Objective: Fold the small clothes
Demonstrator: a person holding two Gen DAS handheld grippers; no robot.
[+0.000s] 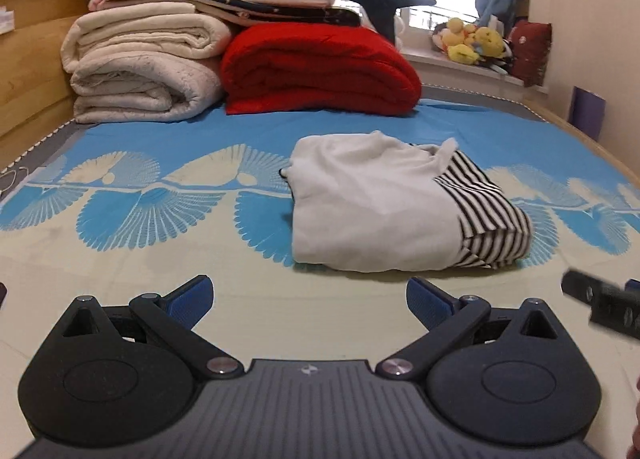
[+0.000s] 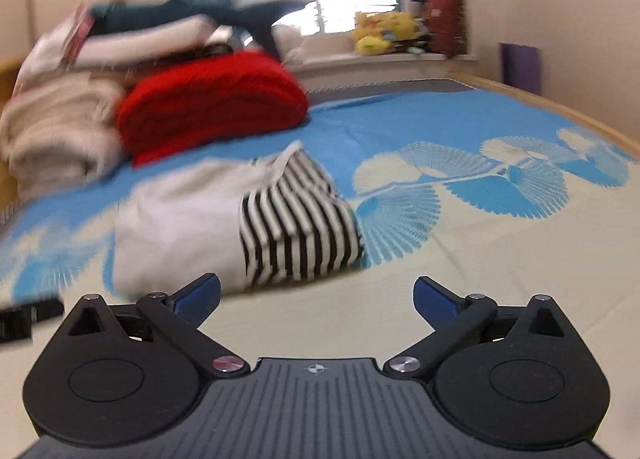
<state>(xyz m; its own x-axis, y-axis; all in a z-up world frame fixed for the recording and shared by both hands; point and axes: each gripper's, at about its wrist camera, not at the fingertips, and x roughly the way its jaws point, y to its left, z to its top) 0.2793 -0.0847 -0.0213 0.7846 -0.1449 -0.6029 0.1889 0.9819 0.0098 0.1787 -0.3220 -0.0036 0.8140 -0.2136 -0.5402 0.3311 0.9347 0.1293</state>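
Both our left gripper (image 1: pixel 310 299) and right gripper (image 2: pixel 316 297) stand wide and empty, short of the folded garment (image 1: pixel 384 203) on the bedsheet (image 1: pixel 160 259). We judge its loose striped flap could spring open. Only the left view stays sharp and catches the other gripper's tip.

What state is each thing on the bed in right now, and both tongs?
White and striped garment: folded into a bundle, lying on the bed sheet.
Left tongs: open, empty, short of the garment.
Right tongs: open, empty.
Red blanket: folded.
Cream blankets: folded, stacked.
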